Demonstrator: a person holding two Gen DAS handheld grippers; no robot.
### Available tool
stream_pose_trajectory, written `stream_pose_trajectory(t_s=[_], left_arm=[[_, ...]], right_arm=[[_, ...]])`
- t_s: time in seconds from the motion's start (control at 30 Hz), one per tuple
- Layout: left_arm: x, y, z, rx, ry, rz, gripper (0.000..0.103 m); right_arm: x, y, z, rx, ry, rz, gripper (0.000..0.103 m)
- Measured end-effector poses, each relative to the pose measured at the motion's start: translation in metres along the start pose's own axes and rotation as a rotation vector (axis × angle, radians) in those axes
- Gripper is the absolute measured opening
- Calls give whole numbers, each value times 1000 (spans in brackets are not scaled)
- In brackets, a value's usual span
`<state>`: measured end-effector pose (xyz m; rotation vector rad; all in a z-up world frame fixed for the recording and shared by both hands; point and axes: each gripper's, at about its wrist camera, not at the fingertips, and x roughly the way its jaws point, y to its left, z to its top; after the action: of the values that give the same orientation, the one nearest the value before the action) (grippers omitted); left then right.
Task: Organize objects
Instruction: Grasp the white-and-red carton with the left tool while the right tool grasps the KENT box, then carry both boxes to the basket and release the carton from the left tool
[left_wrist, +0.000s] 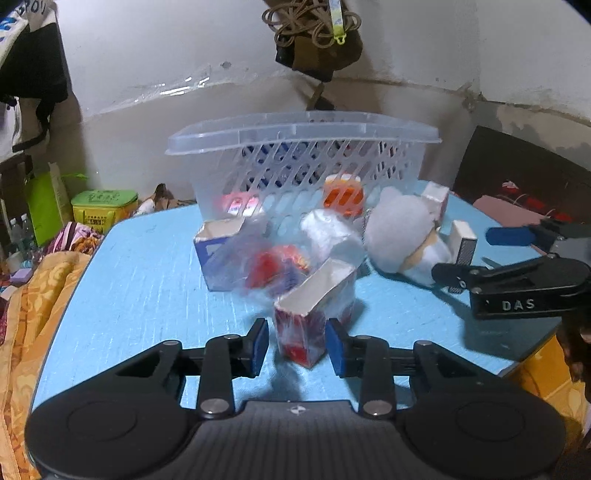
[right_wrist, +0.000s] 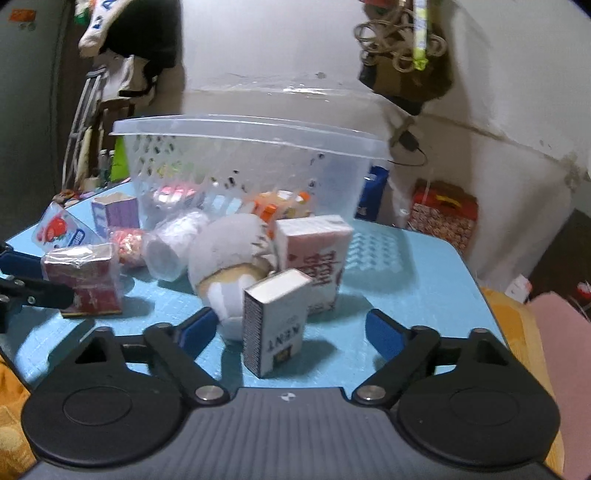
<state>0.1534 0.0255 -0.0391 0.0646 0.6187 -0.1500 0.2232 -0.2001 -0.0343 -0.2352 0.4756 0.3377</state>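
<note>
On the left of the blue bench (left_wrist: 147, 280), an open-topped blue and white carton (left_wrist: 216, 254) is being kept upright in front of the clear plastic basket (left_wrist: 303, 162), which is standing at the back of the bench with small packets showing through its lattice wall. Just right of the carton, a crinkled clear bag (left_wrist: 273, 262) with red contents is lying, blurred in the left wrist view. Nearer the camera, a red and white open carton (left_wrist: 314, 314) wrapped in clear film is being framed by the left gripper (left_wrist: 297, 345); its blue-padded fingers (left_wrist: 259, 345) are being held apart, one on each side of the carton's base, and contact cannot be told.

Further right, a white roll (right_wrist: 173, 243) is lying on its side, touching a grey and white plush toy (right_wrist: 229, 258). A pink and white box (right_wrist: 314, 254) is standing behind the toy. In front of it, a white KENT pack (right_wrist: 275, 321) is standing upright, touching the toy, between the wide-apart fingers (right_wrist: 384, 332) of the right gripper (right_wrist: 291, 332), which are not touching it.
</note>
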Motion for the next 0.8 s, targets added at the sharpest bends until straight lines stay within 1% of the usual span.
stream_pose_trajectory(t_s=[0.03, 0.07, 0.1, 0.13, 0.17, 0.2, 0.37, 0.47, 0.5, 0.57, 0.67, 0.8], left_arm=[[2, 1, 0, -2, 6, -2, 41], [3, 2, -1, -1, 7, -7, 42], [5, 2, -1, 1, 6, -11, 46], [5, 1, -1, 4, 4, -14, 50], [6, 0, -1, 9, -4, -17, 58], [6, -2, -1, 15, -13, -16, 62], [7, -15, 3, 57, -40, -4, 61], [6, -18, 5, 75, -44, 6, 40], [5, -17, 5, 74, -49, 8, 38], [0, -15, 6, 70, -68, 18, 36], [-10, -9, 9, 48, -97, 23, 35], [-17, -5, 10, 32, -112, 27, 35]], right_arm=[[-2, 0, 0, 4, 0, 14, 68], [-2, -1, 1, 8, 4, 28, 52], [-3, -1, 1, 14, 7, 44, 44], [-4, -2, 1, 20, 14, 53, 39], [-6, -2, 1, 20, 16, 52, 39], [-6, -3, 1, 17, 16, 51, 38], [-16, -9, 4, 54, 23, 29, 38], [-23, -14, 4, 86, 40, 30, 37], [-26, -14, 3, 89, 44, 27, 37], [-30, -13, 4, 88, 46, 28, 37], [-42, -7, 8, 77, 13, 38, 37], [-52, 7, 13, 36, -19, 45, 37]])
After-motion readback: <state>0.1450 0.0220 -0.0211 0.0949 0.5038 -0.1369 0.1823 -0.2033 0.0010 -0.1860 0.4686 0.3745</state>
